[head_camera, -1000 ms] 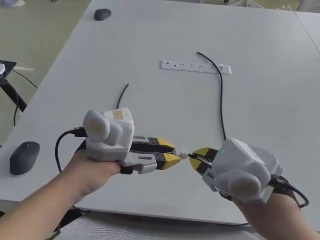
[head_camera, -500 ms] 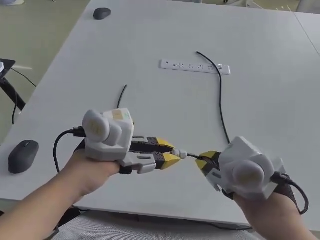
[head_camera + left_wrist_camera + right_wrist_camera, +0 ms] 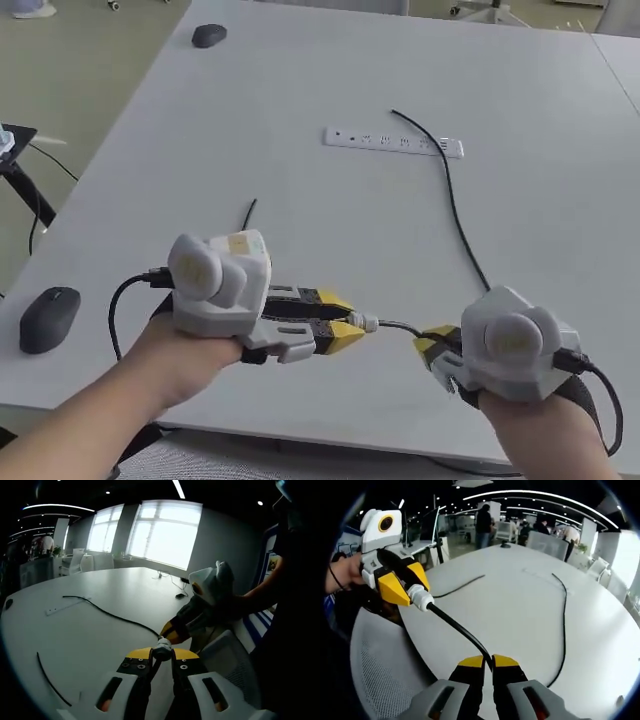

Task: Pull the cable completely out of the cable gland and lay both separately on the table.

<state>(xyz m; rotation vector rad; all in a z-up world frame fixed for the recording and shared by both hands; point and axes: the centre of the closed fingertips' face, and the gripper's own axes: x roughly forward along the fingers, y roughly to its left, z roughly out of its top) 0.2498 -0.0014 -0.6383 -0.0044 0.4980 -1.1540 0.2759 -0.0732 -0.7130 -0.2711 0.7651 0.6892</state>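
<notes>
My left gripper (image 3: 352,321) is shut on the small white cable gland (image 3: 366,323), held above the table's near edge. In the left gripper view the gland (image 3: 162,649) sits between the left gripper's (image 3: 161,656) yellow tips. A black cable (image 3: 398,326) runs from the gland to my right gripper (image 3: 430,343), which is shut on it a short way to the right. In the right gripper view the cable (image 3: 457,627) stretches from the gland (image 3: 421,599) down into the right gripper's (image 3: 488,661) closed tips. The cable's long tail (image 3: 455,205) lies on the white table (image 3: 300,90).
A white power strip (image 3: 393,141) lies mid-table by the cable's far end. A short black wire (image 3: 246,213) lies left of centre. One dark mouse (image 3: 48,318) rests at the near left edge, another (image 3: 208,35) at the far left corner.
My right gripper has moved right and toward me along with the cable, widening the gap to the gland; more cable now shows between the two grippers. The left gripper has stayed about in place.
</notes>
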